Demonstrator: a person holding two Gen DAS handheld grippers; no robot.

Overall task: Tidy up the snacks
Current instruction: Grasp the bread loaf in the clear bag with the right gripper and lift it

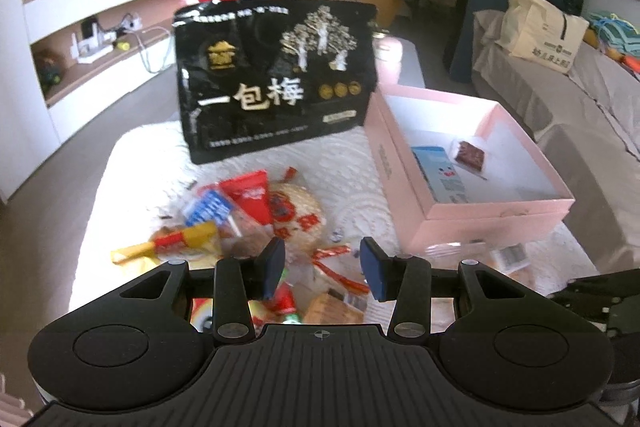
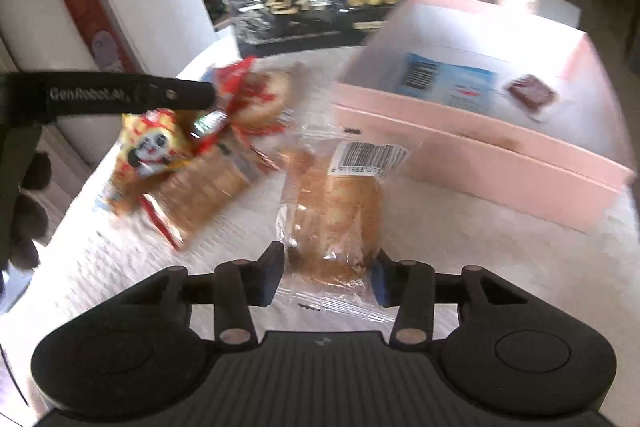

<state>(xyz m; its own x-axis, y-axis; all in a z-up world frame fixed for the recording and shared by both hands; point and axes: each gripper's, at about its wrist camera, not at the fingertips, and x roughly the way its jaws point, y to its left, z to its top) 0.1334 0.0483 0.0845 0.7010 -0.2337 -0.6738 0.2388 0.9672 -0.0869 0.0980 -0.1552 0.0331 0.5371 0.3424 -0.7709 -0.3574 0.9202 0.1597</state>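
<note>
1. The right gripper [image 2: 330, 273] has its two blue-padded fingers on either side of a clear plastic packet holding a golden-brown bread roll [image 2: 334, 211], with a barcode label at the far end; the pads sit against the wrapper, pinching the packet at its near end, which lies on the white textured tablecloth [image 2: 500, 267].
2. The left gripper [image 1: 324, 267] hangs above the snack pile with its jaws partly spread and nothing between them.
3. Under it lies a loose heap of small wrapped snacks [image 1: 256, 215]: red, yellow and blue wrappers and a round pale rice cracker.
4. A large black glossy pouch with gold trees and white Chinese lettering [image 1: 276, 79] stands upright at the far edge of the cloth.
5. The open pink cardboard box [image 1: 496, 215] sits right of the pile, just beyond the bread packet.
6. Inside it lie a light-blue flat carton [image 1: 438, 171] and a small clear-wrapped dark red square [image 1: 470, 153], close together.
</note>
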